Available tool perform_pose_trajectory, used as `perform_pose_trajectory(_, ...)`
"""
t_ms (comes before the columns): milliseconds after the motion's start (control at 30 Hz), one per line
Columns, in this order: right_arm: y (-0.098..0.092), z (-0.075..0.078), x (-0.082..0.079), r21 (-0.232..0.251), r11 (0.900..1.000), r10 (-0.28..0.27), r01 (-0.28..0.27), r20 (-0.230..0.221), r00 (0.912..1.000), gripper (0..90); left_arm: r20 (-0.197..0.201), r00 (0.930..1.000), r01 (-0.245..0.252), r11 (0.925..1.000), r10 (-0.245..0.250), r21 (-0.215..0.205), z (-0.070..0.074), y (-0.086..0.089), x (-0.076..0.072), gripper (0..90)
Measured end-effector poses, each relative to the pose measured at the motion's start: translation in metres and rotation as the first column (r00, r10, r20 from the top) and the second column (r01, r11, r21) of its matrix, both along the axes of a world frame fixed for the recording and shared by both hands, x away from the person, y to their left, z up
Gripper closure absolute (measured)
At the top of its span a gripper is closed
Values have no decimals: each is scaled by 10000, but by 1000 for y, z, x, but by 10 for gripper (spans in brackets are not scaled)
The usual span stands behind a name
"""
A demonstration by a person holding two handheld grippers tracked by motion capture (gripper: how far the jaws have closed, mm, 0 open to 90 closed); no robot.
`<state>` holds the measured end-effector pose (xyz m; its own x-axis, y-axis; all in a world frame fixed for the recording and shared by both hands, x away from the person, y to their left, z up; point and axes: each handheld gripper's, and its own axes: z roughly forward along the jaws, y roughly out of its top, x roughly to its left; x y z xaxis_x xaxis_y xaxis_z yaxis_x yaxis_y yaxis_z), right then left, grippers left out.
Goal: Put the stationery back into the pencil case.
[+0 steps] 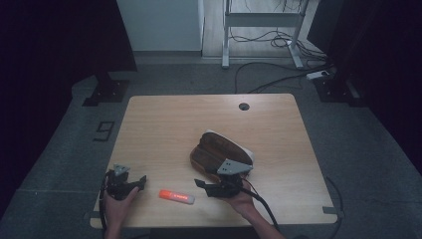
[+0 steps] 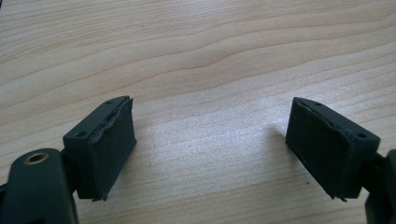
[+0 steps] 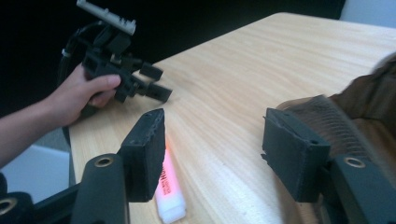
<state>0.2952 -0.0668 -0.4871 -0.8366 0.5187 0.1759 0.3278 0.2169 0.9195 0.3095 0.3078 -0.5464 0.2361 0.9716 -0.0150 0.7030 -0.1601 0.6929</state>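
Orange-white tube x1, brown bowl x1; 2 grippers, L + R, jaws apart, nothing gripped.

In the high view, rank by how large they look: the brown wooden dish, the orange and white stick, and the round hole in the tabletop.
1. Brown wooden dish, by far the largest.
2. Orange and white stick, long but thin.
3. Round hole, smallest, though it lies farther from the camera.
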Motion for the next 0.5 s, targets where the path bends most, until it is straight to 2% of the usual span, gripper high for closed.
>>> perform_pose_trajectory(167, 11, -8, -1, -347, 9987, 356, -362, -155, 9992, 413, 0, 10000, 1, 10000, -1, 0, 0, 0, 0, 155)
perform_pose_trajectory(333, 32, -23, -4, -1019, 9913, 809, -837, -319, 9962, 436, 2, 10000, 4, 10000, -4, -7, 0, 0, 0, 155)
perform_pose_trajectory(500, 39, -30, -2, -1222, 9882, 861, -925, -562, 9947, 447, 11, 10000, -5, 10000, 5, -23, 0, 0, 0, 156)
